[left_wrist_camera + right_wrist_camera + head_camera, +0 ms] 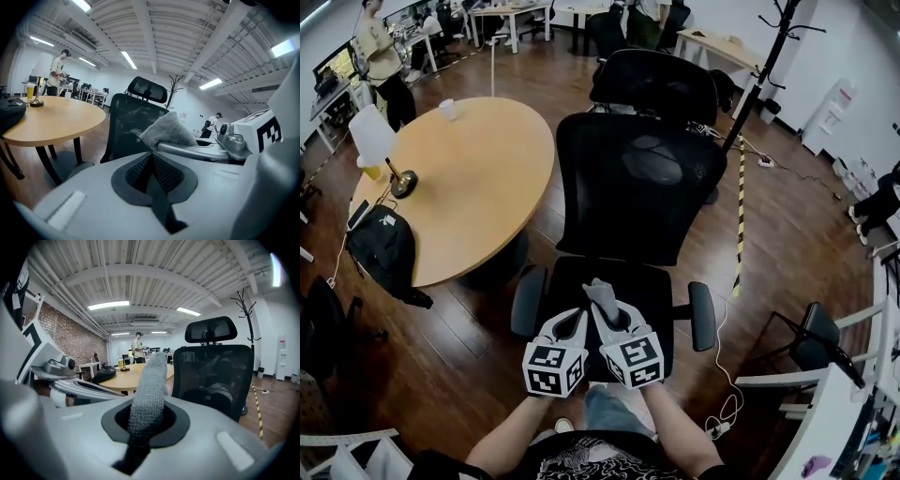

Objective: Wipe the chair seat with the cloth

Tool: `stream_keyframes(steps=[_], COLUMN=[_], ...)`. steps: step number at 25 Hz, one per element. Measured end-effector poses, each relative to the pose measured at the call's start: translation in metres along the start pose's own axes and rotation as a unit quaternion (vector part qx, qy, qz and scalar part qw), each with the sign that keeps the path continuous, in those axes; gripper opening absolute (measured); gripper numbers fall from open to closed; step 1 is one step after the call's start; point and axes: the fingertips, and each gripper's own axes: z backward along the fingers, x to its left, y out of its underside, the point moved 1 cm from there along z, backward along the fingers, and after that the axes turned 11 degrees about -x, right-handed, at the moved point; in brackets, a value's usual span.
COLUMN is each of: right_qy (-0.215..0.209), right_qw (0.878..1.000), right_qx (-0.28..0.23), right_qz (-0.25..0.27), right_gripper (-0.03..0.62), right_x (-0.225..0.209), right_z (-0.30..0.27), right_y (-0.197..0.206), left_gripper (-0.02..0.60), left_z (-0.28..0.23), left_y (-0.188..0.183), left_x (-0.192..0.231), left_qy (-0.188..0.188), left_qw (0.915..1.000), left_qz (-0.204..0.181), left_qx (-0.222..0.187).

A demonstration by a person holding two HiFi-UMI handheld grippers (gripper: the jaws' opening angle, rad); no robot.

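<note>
A black office chair faces me, its seat (pixel 652 292) just below both grippers and its mesh back (pixel 637 183) upright behind. The grey cloth (pixel 602 298) sticks up over the seat's front half, with my right gripper (pixel 607 317) shut on it. In the right gripper view the cloth (pixel 149 385) stands clamped between the jaws of the right gripper (pixel 144 417), the chair back (pixel 213 376) beyond. My left gripper (pixel 577 317) hangs close beside it, touching or nearly so. That left gripper (pixel 152 157) is shut with nothing in it, and the cloth (pixel 168 131) shows to its right.
A round wooden table (pixel 478 187) stands left of the chair with a lamp (pixel 380 141), a cup (pixel 447 109) and a black backpack (pixel 384 248). A second black chair (pixel 656 84) and a coat rack (pixel 773 56) stand behind. Striped tape (pixel 739 216) and a cable (pixel 727 375) lie on the right floor.
</note>
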Motion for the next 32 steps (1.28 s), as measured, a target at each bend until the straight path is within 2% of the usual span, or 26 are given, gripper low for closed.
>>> stream_keyframes(steps=[7, 15, 18, 24, 32], right_qy=[-0.032, -0.079, -0.088, -0.115, -0.149], right_qw=[0.998, 0.992, 0.991, 0.985, 0.974], right_qx=[0.044, 0.094, 0.103, 0.127, 0.152], right_qz=[-0.022, 0.006, 0.010, 0.027, 0.074], right_gripper=[0.015, 0.015, 0.015, 0.015, 0.015], right_x=[-0.036, -0.082, -0.095, -0.103, -0.102], right_z=[-0.038, -0.101, -0.128, -0.171, -0.217], right_y=[0.046, 0.106, 0.130, 0.182, 0.251], left_gripper=[0.005, 0.005, 0.003, 0.003, 0.003], left_z=[-0.054, -0.097, -0.111, -0.130, -0.146], left_y=[0.024, 0.066, 0.080, 0.106, 0.133], left_x=[0.024, 0.070, 0.092, 0.129, 0.146], left_qy=[-0.039, -0.074, -0.085, -0.105, -0.112], left_qw=[0.9985, 0.9933, 0.9917, 0.9887, 0.9864], left_qz=[0.034, 0.081, 0.088, 0.098, 0.111], left_qx=[0.018, 0.034, 0.039, 0.042, 0.045])
